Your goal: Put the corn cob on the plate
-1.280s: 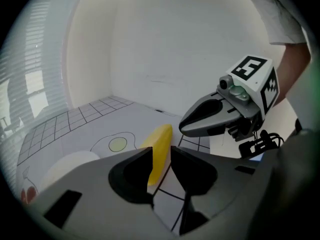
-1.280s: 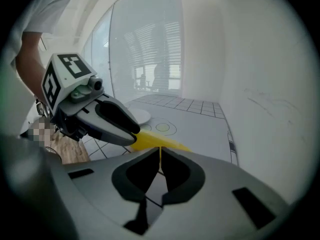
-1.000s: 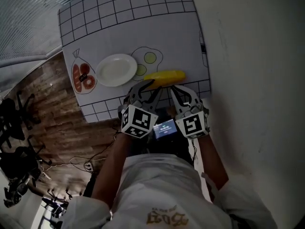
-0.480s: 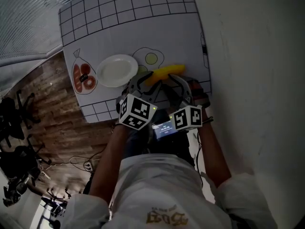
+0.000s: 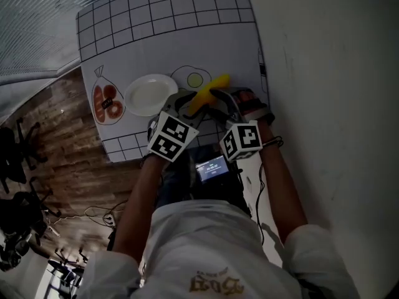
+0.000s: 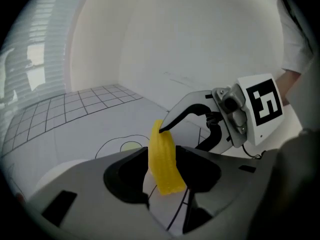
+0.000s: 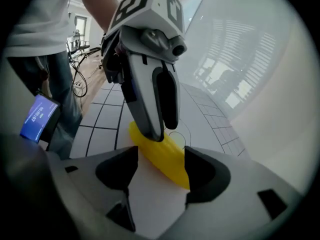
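The yellow corn cob (image 5: 209, 91) lies slanted on the white mat, just right of the white plate (image 5: 149, 94). My left gripper (image 5: 187, 103) reaches over the cob's near end. Its jaws are opening, and in the left gripper view the cob (image 6: 164, 161) stands in the gap between them. My right gripper (image 5: 225, 97) comes in from the right, jaws also opening wide, with the cob (image 7: 161, 156) lying between them on the mat. One right fingertip (image 6: 161, 129) touches the cob's far end. The left fingers (image 7: 148, 104) rest on the cob's top.
The mat (image 5: 156, 36) carries a black grid, a fried-egg drawing (image 5: 194, 78) and a sausage-bag drawing (image 5: 107, 101). A white wall (image 5: 324, 73) runs close on the right. Wooden floor (image 5: 68, 148) with cables lies past the table's left edge.
Both grippers moved forward over the cob. The right one rolled and opened its jaws. The cob swung from lying crosswise to slanting, its right end now farther from me.
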Available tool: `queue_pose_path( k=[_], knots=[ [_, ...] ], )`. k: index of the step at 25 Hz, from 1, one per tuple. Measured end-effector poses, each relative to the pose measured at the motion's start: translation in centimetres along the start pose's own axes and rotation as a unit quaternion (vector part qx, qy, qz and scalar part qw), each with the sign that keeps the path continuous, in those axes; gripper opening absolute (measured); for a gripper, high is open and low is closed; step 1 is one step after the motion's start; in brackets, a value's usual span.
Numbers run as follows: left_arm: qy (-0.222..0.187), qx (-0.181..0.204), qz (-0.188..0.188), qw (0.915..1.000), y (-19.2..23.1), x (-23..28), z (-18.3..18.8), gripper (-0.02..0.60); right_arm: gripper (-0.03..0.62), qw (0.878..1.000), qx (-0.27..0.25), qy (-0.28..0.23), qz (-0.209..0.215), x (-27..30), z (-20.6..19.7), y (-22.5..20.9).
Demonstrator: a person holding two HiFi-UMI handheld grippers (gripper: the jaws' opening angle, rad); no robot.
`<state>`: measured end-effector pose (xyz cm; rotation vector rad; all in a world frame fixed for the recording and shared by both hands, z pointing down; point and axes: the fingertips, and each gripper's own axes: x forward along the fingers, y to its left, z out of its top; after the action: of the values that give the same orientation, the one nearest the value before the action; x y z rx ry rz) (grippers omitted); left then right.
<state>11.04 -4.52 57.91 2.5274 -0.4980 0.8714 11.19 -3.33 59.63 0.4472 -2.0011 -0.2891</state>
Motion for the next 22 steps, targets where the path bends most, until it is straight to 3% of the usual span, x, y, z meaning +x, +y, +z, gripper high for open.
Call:
queue_pose_path(
  k=[3,6,11,17,22],
  knots=[
    [-0.012,-0.038,0.010,0.9992,1.2,-0.6,0.2,0.173,0.290,0.999,-0.048,-0.003,0.011,0.8,0.2,-0.3],
    [-0.019,-0.039,0.025,0.9987,2.2,-0.9,0.7,0.154,0.310,0.993,-0.106,0.004,0.042,1.7,0.0,-0.7],
    [-0.013,-0.032,0.058,0.9977,4.1,-1.5,0.5,0.122,0.310,0.969,-0.214,0.033,0.117,3.3,-0.6,-1.2],
    [-0.005,-0.015,0.059,0.9981,4.3,-1.7,-0.1,0.121,0.321,0.958,-0.227,0.039,0.171,3.9,-0.5,-1.8],
    [-0.008,-0.023,0.063,0.9977,4.3,-2.4,-0.5,0.120,0.314,0.953,-0.207,0.040,0.220,4.5,-0.5,-2.0]
  ],
)
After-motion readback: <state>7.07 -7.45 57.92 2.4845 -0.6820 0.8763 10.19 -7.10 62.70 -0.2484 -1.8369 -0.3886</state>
